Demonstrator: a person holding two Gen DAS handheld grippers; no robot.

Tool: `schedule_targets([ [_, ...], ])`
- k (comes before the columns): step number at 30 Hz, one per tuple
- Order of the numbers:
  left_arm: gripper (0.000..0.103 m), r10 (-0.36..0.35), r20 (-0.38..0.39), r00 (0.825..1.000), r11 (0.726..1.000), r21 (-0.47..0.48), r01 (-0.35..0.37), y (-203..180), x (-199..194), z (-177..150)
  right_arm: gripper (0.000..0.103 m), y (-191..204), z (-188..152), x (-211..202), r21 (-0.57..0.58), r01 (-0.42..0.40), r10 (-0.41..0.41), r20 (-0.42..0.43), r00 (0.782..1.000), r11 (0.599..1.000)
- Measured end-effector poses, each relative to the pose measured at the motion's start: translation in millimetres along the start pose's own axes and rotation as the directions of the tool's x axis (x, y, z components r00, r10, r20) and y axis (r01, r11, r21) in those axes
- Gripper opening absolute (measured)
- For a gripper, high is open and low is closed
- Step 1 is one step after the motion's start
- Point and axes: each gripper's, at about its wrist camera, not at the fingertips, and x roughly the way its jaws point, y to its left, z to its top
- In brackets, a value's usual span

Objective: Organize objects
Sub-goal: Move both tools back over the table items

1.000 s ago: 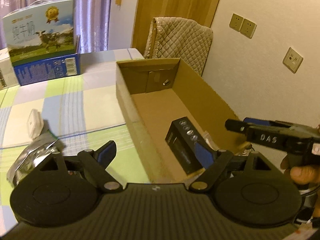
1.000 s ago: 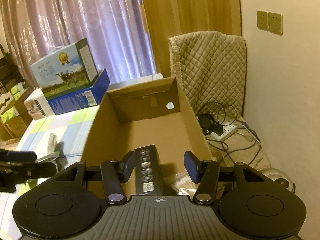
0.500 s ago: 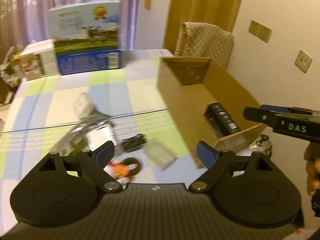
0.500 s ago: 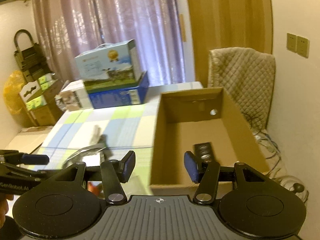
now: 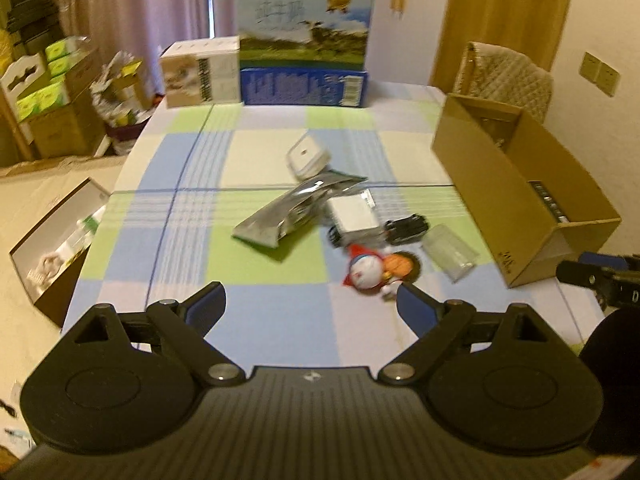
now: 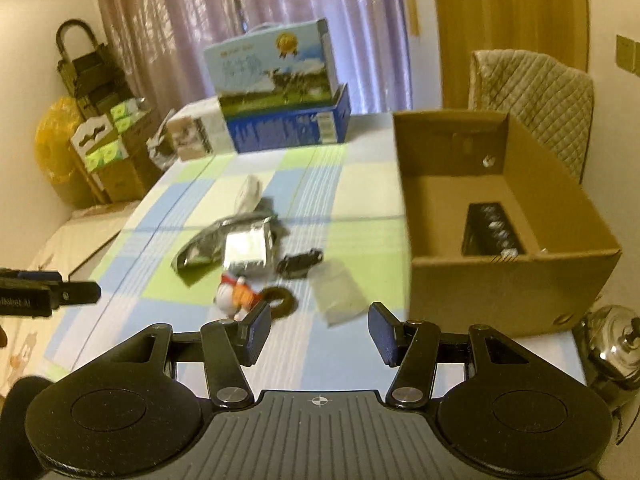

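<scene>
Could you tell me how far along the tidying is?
One thing looks done: a black box lies in the cardboard box. Nothing is in hand; the left claw and right claw are both open. Left on the table: foil bag, toy figure, white case, clear packet.

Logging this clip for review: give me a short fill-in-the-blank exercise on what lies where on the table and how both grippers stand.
1. The black box with round buttons lies inside the ____ box.
2. The left gripper and right gripper both have their jaws ____.
3. The blue-and-white cartoon figure lies on the ____ tablecloth.
4. The carton with a cow picture stands on a ____ box.

Missing words: cardboard; open; checked; blue
</scene>
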Motion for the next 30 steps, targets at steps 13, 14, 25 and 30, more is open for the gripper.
schedule_targets([
  [13,0.09,-0.045,-0.029,0.999,0.999,0.012,0.045,-4.8,28.7,-8.4,0.051,4.8,-14.5,27.1,-0.02,-0.007,0.006,-0.051,0.999,1.0],
  [14,0.09,-0.051,-0.03,0.998,0.999,0.014,0.052,-6.2,32.4,-8.1,0.051,4.5,-15.4,30.6,-0.021,-0.011,0.01,-0.056,0.998,1.0],
  [25,0.09,-0.102,-0.068,0.992,0.992,0.071,0.107,-23.8,88.2,-2.9,0.051,-5.6,-16.9,74.9,-0.034,-0.008,0.004,-0.106,0.994,0.999],
  [30,0.09,-0.13,-0.1,0.987,0.986,0.095,0.139,-32.2,118.9,-7.2,0.051,-13.3,-20.2,93.5,-0.021,-0.013,0.01,-0.129,0.992,1.0],
])
